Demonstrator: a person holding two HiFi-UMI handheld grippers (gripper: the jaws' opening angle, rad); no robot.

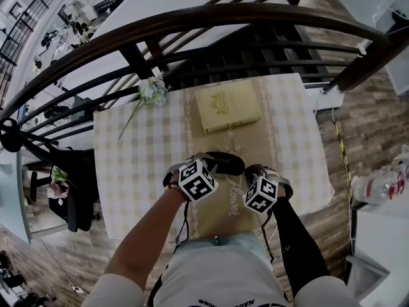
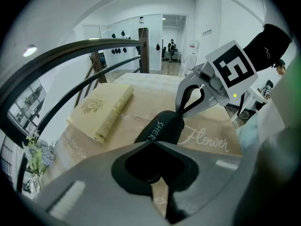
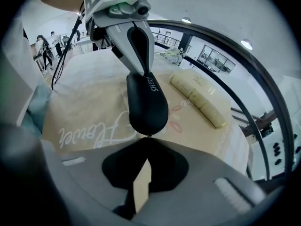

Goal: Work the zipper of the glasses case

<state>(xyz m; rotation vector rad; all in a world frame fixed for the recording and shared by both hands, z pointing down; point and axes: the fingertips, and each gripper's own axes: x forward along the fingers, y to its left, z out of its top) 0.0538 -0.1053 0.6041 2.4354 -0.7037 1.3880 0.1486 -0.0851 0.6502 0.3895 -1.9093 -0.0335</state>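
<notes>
A checked-cloth table (image 1: 128,171) carries flowers (image 1: 152,89) and a tan runner (image 1: 220,139), with a yellow book (image 1: 227,105) on it, the glasses case (image 1: 223,163) nearer.

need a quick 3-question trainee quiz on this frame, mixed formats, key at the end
1. Choose one: what lies on the table beyond the glasses case? A) a book B) a mug C) a phone
2. True or false: the left gripper is open and clear of the case.
3. Fill in: at the case's near tip, the right gripper has its jaws ___.

Key
1. A.
2. False: its jaws are shut on one end of the case.
3. Shut, on what looks like the zipper tab.
</notes>
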